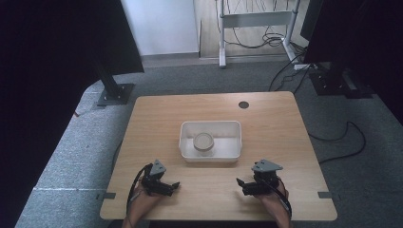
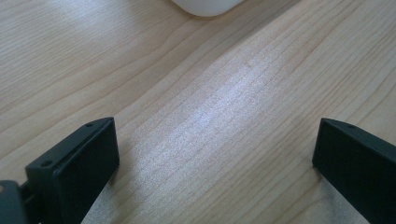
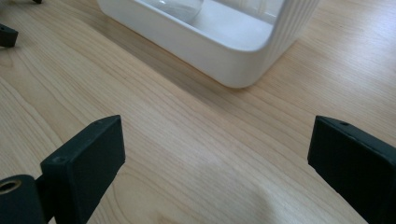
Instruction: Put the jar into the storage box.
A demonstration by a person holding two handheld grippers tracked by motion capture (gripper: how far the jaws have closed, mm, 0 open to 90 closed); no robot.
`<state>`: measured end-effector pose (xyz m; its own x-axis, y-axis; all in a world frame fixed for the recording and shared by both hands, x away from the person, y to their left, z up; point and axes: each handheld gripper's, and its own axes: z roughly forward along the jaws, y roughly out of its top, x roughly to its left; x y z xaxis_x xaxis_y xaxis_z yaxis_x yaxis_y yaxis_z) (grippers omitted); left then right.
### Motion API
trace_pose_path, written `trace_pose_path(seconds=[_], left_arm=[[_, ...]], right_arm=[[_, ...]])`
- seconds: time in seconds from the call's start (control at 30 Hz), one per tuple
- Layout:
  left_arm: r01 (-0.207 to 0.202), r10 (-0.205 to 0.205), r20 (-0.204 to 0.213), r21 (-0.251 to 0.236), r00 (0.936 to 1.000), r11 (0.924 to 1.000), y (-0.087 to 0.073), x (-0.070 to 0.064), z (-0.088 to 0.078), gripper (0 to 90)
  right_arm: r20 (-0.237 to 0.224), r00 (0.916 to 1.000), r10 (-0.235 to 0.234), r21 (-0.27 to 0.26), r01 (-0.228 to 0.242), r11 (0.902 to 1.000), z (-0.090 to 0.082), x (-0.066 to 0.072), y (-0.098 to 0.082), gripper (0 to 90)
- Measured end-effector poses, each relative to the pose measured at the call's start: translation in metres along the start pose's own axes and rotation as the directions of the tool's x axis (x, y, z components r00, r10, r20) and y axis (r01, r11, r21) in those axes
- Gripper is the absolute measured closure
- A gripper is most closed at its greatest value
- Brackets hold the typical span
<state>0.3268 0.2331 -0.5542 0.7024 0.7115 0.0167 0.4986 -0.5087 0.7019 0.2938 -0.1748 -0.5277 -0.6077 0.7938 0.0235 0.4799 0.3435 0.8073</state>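
Both grippers, left (image 1: 174, 185) and right (image 1: 240, 183), are resting wide open, flanking the round beige cup (image 1: 203, 142) lying ahead in the white rectangular plastic tray (image 1: 235, 142)

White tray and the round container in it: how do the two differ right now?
The white tray is rectangular with rounded corners; the round container is circular. The tray is much the larger and holds the container, which sits left of its centre. The tray rests directly on the table; the container rests on the tray's floor. The tray is white, the container slightly beige. Both are pale, and both lie beyond the two open grippers.
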Motion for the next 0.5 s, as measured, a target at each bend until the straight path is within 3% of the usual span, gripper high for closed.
trace_pose_path(seconds=[0.5], left_arm=[[-0.001, 0.001, 0.0, 0.001, 1.0, 1.0, 0.0, 0.0, 0.0, 0.2]], right_arm=[[0.047, 0.9968, 0.065, 0.039, -0.066, 0.997, -0.014, -0.013, -0.031, 3.6]])
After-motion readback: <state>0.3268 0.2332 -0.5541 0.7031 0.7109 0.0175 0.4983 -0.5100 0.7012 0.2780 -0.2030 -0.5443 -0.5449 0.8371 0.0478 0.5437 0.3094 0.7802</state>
